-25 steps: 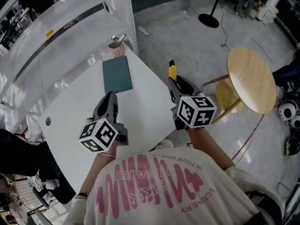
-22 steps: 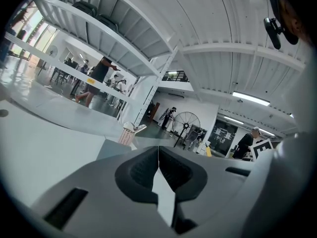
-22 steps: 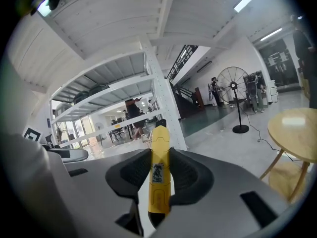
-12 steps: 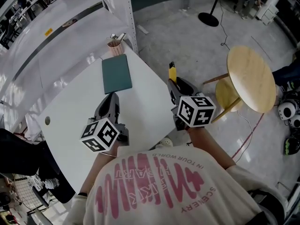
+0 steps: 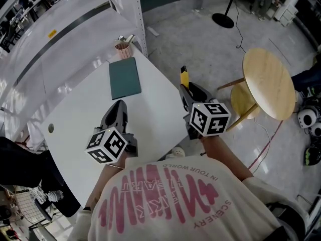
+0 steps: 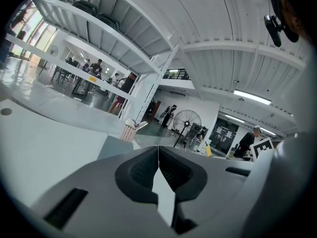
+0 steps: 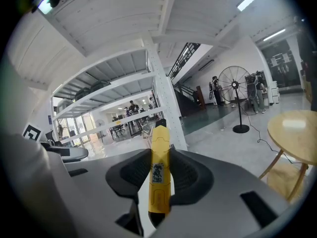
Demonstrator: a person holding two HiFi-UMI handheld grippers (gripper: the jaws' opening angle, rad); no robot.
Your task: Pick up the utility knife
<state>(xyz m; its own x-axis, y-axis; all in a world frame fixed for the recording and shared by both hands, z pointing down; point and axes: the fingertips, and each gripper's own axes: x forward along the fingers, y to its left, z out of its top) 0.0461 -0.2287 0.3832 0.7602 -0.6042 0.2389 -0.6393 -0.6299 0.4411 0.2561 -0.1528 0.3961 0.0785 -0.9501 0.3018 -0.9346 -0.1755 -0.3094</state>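
Observation:
The yellow utility knife (image 5: 184, 77) stands out forward from between the jaws of my right gripper (image 5: 186, 92), just past the right edge of the white table (image 5: 75, 117). In the right gripper view the knife (image 7: 160, 170) runs lengthwise between the black pads (image 7: 190, 180), which press on its sides; its black tip points away. The right gripper (image 7: 159, 185) is shut on it. My left gripper (image 5: 117, 110) hangs over the table's middle with its jaws together and nothing in them. In the left gripper view the left gripper (image 6: 158, 160) shows its pads meeting along a thin line.
A dark green notebook (image 5: 125, 79) lies at the table's far end, with a small basket cup (image 5: 124, 49) of pens behind it by a white shelf post (image 5: 140, 14). A round wooden table (image 5: 269, 84) and stool stand to the right on the grey floor.

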